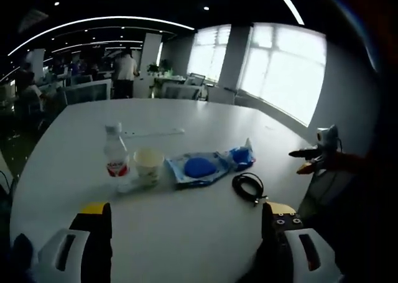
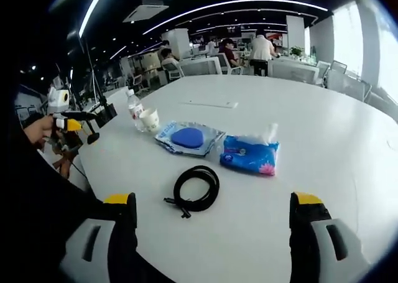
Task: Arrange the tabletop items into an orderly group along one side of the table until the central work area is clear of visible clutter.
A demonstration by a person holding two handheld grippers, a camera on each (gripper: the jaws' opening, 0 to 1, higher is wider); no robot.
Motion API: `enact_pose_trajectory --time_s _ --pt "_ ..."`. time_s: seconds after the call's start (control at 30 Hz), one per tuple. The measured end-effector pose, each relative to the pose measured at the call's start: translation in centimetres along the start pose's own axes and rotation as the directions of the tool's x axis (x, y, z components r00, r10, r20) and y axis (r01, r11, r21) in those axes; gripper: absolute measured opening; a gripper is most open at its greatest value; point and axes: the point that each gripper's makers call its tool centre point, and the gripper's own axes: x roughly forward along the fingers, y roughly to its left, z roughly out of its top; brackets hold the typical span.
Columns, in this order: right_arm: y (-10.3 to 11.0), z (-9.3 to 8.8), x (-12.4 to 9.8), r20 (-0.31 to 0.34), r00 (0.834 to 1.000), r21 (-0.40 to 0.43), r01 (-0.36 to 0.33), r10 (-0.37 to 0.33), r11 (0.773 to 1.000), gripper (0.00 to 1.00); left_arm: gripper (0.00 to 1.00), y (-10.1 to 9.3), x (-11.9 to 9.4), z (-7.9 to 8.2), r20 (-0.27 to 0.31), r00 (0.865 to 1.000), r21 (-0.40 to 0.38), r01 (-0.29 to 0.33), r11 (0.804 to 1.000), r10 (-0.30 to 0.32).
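**A:** Where do the items sit?

**B:** Five of them lie in a loose cluster on the white desk (image 2: pixel 323 146). In the right gripper view, the coiled black cable (image 2: pixel 196 188) lies nearest the desk's near edge. Just beyond it are the blue tissue pack (image 2: pixel 250 153) and a clear pouch with a blue oval object inside (image 2: pixel 188 137), side by side. Farther on, toward the desk's left edge, stand a paper cup (image 2: pixel 149 119) and a water bottle (image 2: pixel 133 111), upright and close together; I can't tell whether they touch.

**A:** And from the other side?

**B:** In the left gripper view the bottle (image 1: pixel 115 154) and cup (image 1: pixel 148 166) stand at one end, then the pouch (image 1: pixel 200 167), the tissue pack (image 1: pixel 242 156) and the cable (image 1: pixel 249 186). A long thin white strip (image 1: pixel 153 132), perhaps a ruler, lies apart toward the far edge.

**A:** The claws?

**B:** The left gripper (image 1: pixel 188 219) has its jaws spread wide above the near edge, holding nothing. The right gripper (image 2: pixel 212 212) is likewise spread apart and empty, short of the cable. Each one also appears off the desk's edge in the other's view (image 2: pixel 67 122) (image 1: pixel 316 153).

**A:** Beyond the desk?

**B:** Office chairs (image 2: pixel 295 70), bright windows (image 1: pixel 283 65), and people (image 2: pixel 261 48) standing far back.
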Motion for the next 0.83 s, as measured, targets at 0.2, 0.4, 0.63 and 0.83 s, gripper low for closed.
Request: enact_pose_trajectory --time_s 0.2,0.4,0.63,0.83 --pt "0.1 0.1 -0.4 -0.001 1.000 -0.010 0.005 -0.005 1.000 1.00 1.00 -0.4 -0.1 -0.4 -0.011 1.000 -0.006 0.006 1.000 -0.006" --pt "-0.4 0.0 -0.6 -0.009 1.000 0.011 0.005 -0.005 1.000 1.00 1.00 0.1 -0.3 -0.6 -0.018 1.000 -0.023 -0.007 1.000 0.006" --pt "-0.5 0.2 -0.8 -0.006 1.000 0.012 0.019 -0.019 1.000 0.99 0.99 0.0 -0.3 -1.0 -0.038 0.999 -0.032 -0.007 0.999 0.005" --pt "-0.2 -0.2 -0.8 -0.016 1.000 -0.002 0.011 -0.011 1.000 0.99 0.99 -0.3 -0.3 -1.8 -0.052 0.999 -0.036 -0.006 0.999 0.004"
